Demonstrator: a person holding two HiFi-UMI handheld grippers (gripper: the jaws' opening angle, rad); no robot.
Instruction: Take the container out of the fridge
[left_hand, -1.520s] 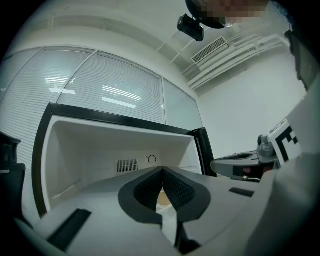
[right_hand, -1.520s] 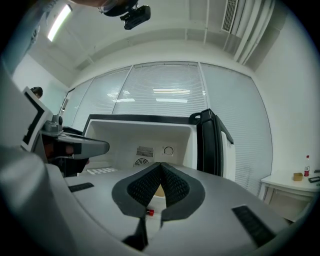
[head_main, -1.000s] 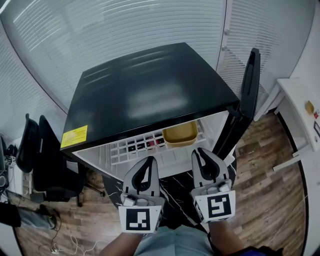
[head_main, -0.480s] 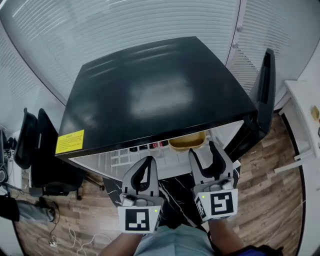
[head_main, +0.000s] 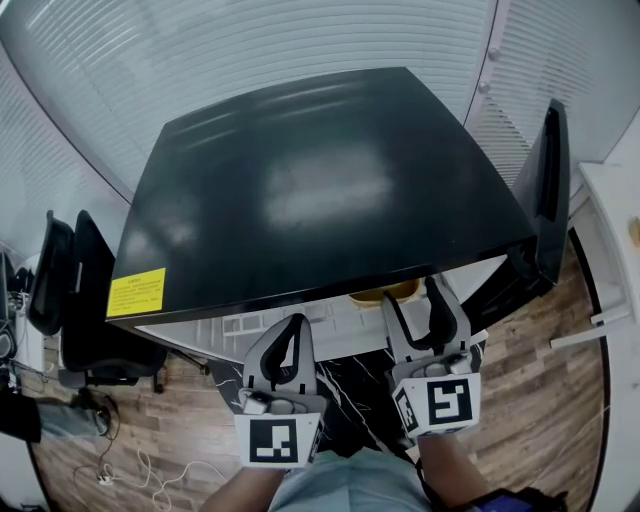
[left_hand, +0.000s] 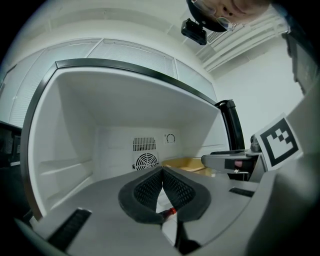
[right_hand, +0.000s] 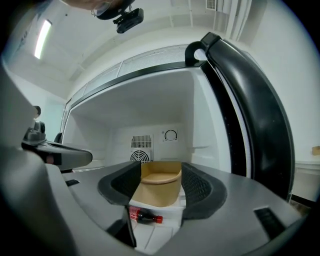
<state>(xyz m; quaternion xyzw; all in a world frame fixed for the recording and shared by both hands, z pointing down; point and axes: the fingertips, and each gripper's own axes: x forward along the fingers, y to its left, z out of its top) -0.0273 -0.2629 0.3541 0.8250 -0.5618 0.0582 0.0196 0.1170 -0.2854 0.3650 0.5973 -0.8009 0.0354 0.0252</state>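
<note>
A tan container (head_main: 385, 295) stands on the white shelf inside the small black fridge (head_main: 320, 190), whose door (head_main: 545, 190) hangs open at the right. In the head view the fridge top hides most of it. My right gripper (head_main: 418, 298) is open at the fridge mouth; its jaws have just been opening. In the right gripper view the container (right_hand: 160, 185) shows in the gap of the right gripper (right_hand: 161, 172), and the pads do not touch it. My left gripper (head_main: 290, 322) is shut and empty to the container's left. The left gripper (left_hand: 162, 172) points into the white interior.
A small cola bottle (right_hand: 145, 217) lies on the rack below the container. The fan grille (left_hand: 145, 161) and a dial sit on the back wall. A black chair (head_main: 70, 300) stands left of the fridge and a white table (head_main: 615, 220) stands right of it. Wood floor lies below.
The right jaws have gone from nearly shut to wide open. Both grippers have moved closer to the fridge opening, and the fridge top now covers most of the interior in the head view.
</note>
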